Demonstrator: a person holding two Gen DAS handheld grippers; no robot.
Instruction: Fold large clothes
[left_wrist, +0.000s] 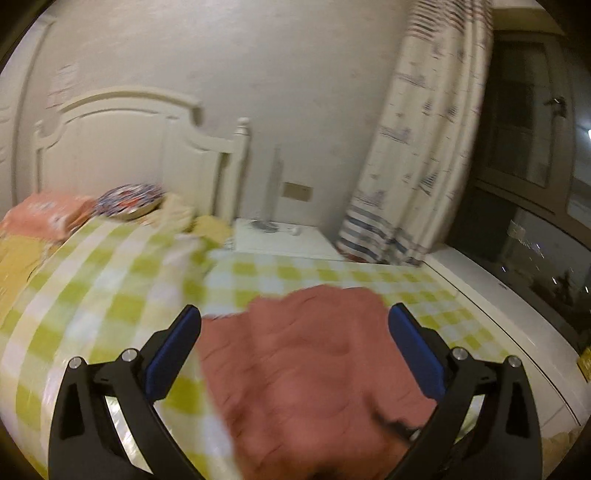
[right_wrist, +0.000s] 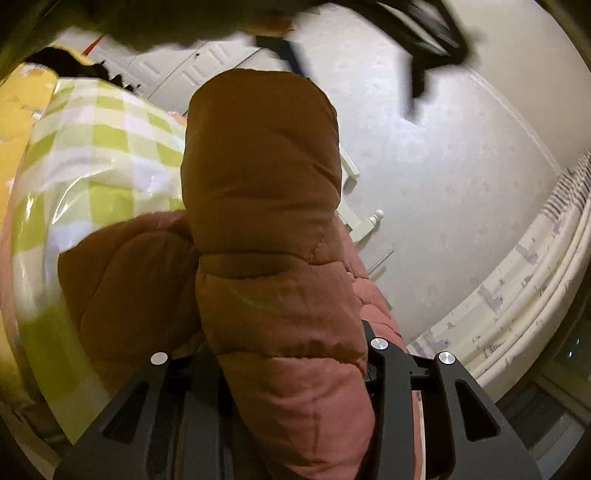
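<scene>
Padding in the rust-pink quilted jacket (left_wrist: 314, 369) is judged soft, bulky, light; seams offer hold. It is spread on the green-checked bedcover (left_wrist: 110, 295), a sleeve clamped by the right gripper (right_wrist: 280, 369). The left gripper (left_wrist: 291, 343) is held apart, empty.

Dim warm indoor light, heavy motion blur, perhaps fisheye-bent edges.

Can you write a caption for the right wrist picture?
Right hand-held gripper clamps a puffy brown jacket sleeve above the checked bedspread.
</scene>
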